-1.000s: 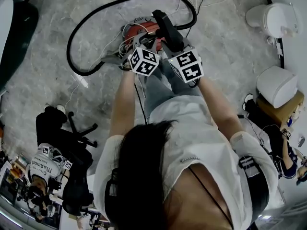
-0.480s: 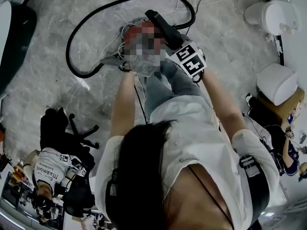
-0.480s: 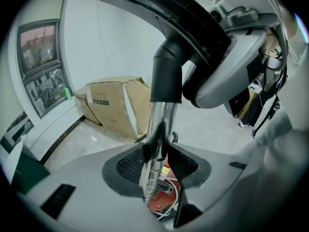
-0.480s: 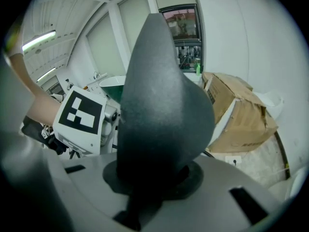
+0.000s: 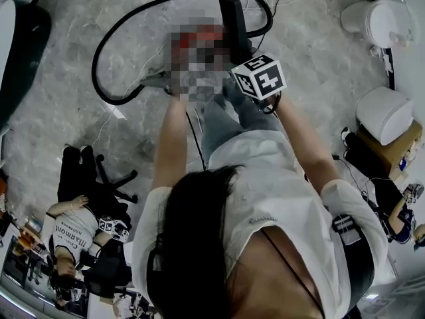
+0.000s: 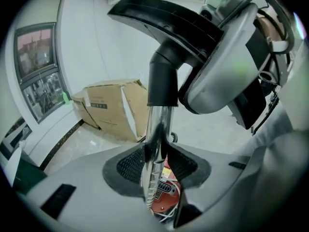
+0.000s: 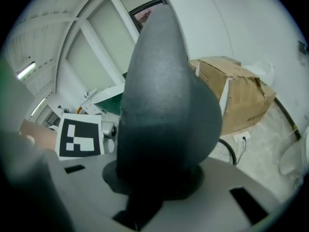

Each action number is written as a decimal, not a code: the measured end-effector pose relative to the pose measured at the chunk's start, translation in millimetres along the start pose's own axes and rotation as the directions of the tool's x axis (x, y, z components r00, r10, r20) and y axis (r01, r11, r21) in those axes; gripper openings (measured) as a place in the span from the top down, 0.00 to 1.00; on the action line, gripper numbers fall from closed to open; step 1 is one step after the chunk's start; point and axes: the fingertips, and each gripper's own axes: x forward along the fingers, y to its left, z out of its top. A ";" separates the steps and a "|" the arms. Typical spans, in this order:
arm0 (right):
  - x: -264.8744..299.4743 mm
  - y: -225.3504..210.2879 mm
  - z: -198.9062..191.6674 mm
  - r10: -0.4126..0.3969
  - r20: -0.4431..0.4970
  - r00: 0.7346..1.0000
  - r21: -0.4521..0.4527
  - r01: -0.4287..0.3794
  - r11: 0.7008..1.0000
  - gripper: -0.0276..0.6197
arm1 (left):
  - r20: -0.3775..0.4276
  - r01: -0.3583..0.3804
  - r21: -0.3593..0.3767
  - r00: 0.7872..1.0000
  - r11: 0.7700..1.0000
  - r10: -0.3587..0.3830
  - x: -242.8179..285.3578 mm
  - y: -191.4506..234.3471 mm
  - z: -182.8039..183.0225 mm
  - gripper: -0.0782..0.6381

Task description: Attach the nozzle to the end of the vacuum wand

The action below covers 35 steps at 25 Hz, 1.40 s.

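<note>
At the lower left of the head view a person (image 5: 70, 228) in a white printed shirt is sitting low, well apart from the work. A black hose (image 5: 99, 52) is looping across the grey floor (image 5: 60, 118) towards the middle. There the left gripper (image 6: 157, 162) is gripping the shiny metal wand (image 6: 155, 129): its jaws have just been closing, and its pads (image 6: 129, 166) are pressing on either side of the tube, which is rising upright between them. Just below those jaws a red vacuum cleaner (image 6: 164, 199) is showing, with white cable around it. At the top of the wand the black nozzle (image 6: 164, 21) is sitting with its neck over the tube's end, its wide head tilting across above; whether it is pushed fully home I cannot tell. To the right of it the right gripper (image 7: 154, 178) is clamping the nozzle, whose dark body is filling the space between the jaws and rising out of them. A cardboard box (image 7: 236, 98) is leaning against the white wall behind. Farther right, two white rounded containers (image 5: 378, 25) are standing at the edge of the floor.
</note>
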 end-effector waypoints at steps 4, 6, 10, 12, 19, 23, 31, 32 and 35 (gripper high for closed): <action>-0.1 -1.0 -1.8 0.021 -0.014 1.000 -0.056 -0.022 0.998 0.81 | 0.004 0.010 -0.001 1.000 1.000 -0.010 0.7 -0.8 -1.9 0.68; -1.0 -2.1 -1.7 0.030 0.001 1.000 -0.040 -0.030 0.999 0.80 | 0.009 0.019 -0.022 1.000 1.000 -0.018 1.6 -1.1 -0.4 0.68; -1.4 -1.4 -0.7 0.032 0.024 0.999 -0.001 -0.032 1.000 0.80 | 0.012 0.034 -0.031 0.999 0.999 -0.033 1.6 -1.2 0.2 0.68; -1.5 -0.8 -1.9 0.034 0.050 0.998 0.006 -0.034 0.999 0.80 | 0.014 0.033 -0.035 0.999 0.999 -0.032 0.1 -1.4 -0.5 0.68; -1.3 -4.5 -4.9 0.015 0.088 0.996 -0.010 -0.014 1.000 0.80 | 0.013 0.024 -0.036 1.000 0.999 -0.024 0.8 -1.5 -1.0 0.68; -1.3 -6.9 -8.0 0.000 0.081 0.997 -0.019 0.001 1.000 0.80 | 0.009 0.020 -0.033 1.000 0.999 -0.020 0.8 -1.8 -1.5 0.68; -2.8 -4.9 -9.5 0.063 0.083 0.995 0.012 -0.064 0.998 0.53 | 0.003 0.003 -0.046 1.000 0.999 -0.003 -1.7 -2.2 -1.6 0.68; -4.1 -7.0 -8.3 0.062 0.093 0.994 0.016 -0.064 0.998 0.50 | 0.004 0.006 -0.048 1.000 0.999 -0.006 -0.7 -2.3 -1.1 0.68; -8.8 -12.3 -2.7 0.047 0.126 0.991 0.027 -0.051 0.998 0.42 | 0.007 0.012 -0.053 1.000 0.998 -0.012 0.9 -1.8 0.4 0.68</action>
